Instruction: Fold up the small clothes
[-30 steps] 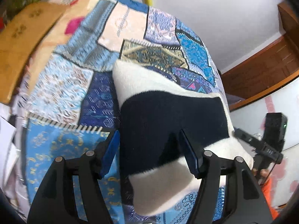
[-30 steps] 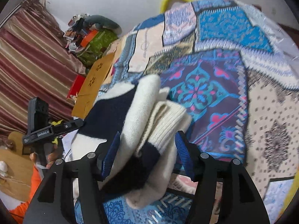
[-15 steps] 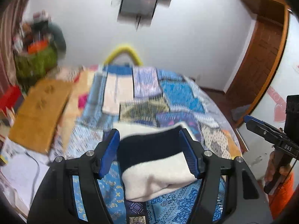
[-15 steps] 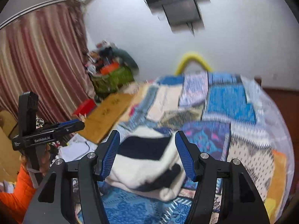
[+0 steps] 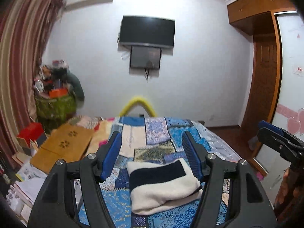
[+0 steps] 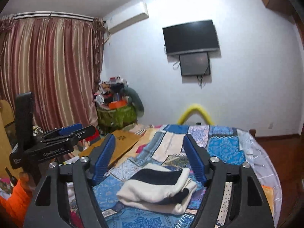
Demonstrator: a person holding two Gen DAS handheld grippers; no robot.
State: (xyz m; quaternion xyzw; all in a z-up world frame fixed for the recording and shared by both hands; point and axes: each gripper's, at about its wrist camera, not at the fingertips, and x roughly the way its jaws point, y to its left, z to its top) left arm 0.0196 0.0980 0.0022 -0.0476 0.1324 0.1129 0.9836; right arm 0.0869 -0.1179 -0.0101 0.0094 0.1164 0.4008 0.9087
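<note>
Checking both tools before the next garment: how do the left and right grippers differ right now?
Little differs. In its own view, the left gripper frames the folded sweater with the dark band facing up; the right gripper sees its stacked folded edges. The left gripper appears at the left edge of the right wrist view, the right gripper at the right edge of the left wrist view. Shared: both open, empty, raised clear of the sweater on the patchwork quilt.

The bed (image 5: pixel 157 136) is being viewed from above its near end by both wrist cameras, faced toward the television (image 6: pixel 191 37) wall; folded garment (image 5: pixel 161 184) is being shared.
</note>
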